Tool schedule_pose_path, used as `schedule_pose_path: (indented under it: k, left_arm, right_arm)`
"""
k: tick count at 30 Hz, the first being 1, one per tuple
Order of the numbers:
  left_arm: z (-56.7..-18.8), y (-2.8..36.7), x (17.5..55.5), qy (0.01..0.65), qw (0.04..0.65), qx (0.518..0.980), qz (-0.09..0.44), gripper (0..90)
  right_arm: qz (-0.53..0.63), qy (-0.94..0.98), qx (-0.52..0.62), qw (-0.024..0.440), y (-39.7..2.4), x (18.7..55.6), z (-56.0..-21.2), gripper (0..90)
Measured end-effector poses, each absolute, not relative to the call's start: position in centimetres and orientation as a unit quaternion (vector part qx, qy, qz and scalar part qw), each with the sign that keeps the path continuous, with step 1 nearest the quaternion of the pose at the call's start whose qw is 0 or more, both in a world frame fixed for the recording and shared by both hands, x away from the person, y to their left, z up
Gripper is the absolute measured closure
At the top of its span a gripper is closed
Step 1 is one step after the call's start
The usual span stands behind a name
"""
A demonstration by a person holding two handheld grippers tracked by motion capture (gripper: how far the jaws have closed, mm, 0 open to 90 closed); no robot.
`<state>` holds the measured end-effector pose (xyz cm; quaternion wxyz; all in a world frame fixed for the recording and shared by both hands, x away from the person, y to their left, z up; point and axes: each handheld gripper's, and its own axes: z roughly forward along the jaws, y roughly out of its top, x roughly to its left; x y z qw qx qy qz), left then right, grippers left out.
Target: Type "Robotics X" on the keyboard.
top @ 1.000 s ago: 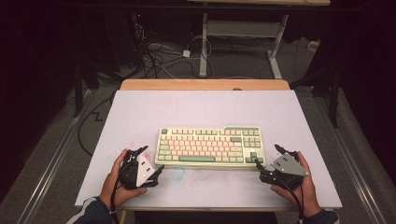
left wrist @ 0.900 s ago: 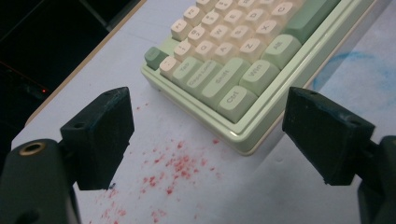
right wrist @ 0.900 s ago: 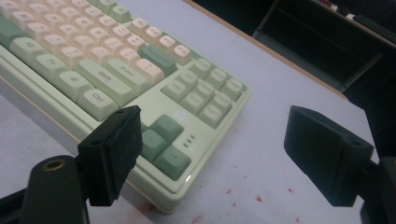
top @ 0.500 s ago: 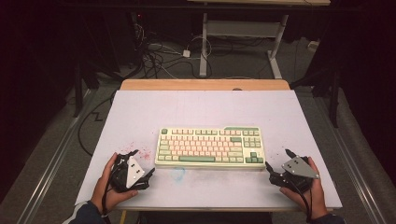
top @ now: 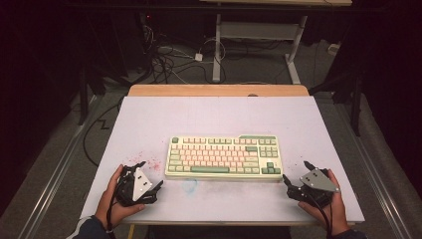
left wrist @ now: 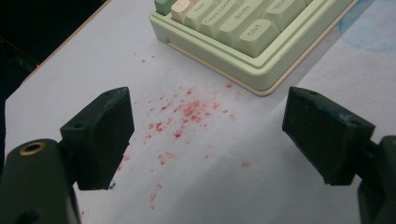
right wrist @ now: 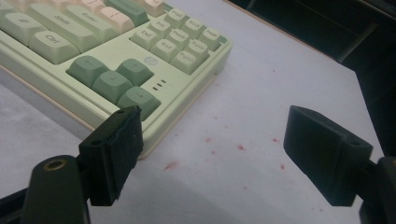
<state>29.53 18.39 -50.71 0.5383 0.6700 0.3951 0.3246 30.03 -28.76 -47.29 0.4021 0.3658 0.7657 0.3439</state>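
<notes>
Flanking the keyboard [top: 224, 156], both tools sit low near the front edge of the worktop [top: 149, 114]: the left hand-held gripper [top: 152, 179] off its front-left corner, the right hand-held gripper [top: 297, 180] off its front-right corner. Each has its jaws spread wide and holds nothing.

The keyboard lies flat at the middle of the worktop, its long axis running left to right, parallel to the front edge, with the space bar row toward the person and the function row away. The left gripper view shows its Ctrl corner [left wrist: 252, 39] just beyond red specks [left wrist: 187, 112]; the right gripper view shows the arrow keys [right wrist: 112, 81] close to one jaw.

If the step is to take the keyboard by its ends, it would go best with both jaws kept wide, brought in level at the short sides together, closing on the case and not the keycaps, so it doesn't twist.
</notes>
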Motion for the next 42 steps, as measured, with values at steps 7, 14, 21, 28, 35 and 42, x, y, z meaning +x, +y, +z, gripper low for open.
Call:
schedule_pose_path:
  k: [7,14,21,28,35,42]
  left_arm:
    - [-50.84,18.18,29.36,0.390,0.537,0.676,0.321,15.4]
    - [-51.02,18.09,29.42,0.389,0.534,0.680,0.318,15.4]
    - [-51.12,17.98,29.37,0.387,0.531,0.685,0.316,15.4]
    - [-51.14,17.97,29.39,0.386,0.530,0.687,0.315,15.4]
    - [-51.21,17.87,29.50,0.387,0.527,0.689,0.311,15.4]
    - [-51.25,17.79,29.63,0.388,0.525,0.692,0.309,15.4]
  right_arm:
    - [0.342,0.767,0.362,0.404,-28.55,29.84,-47.23,20.6]
    - [0.339,0.771,0.359,0.402,-28.40,29.95,-47.35,20.5]
    - [0.342,0.769,0.362,0.400,-28.39,29.87,-47.31,20.5]
    - [0.340,0.771,0.361,0.399,-28.30,29.93,-47.38,20.5]
    - [0.339,0.773,0.361,0.397,-28.36,29.98,-47.45,20.6]
    - [0.340,0.773,0.362,0.395,-28.47,30.03,-47.51,20.6]
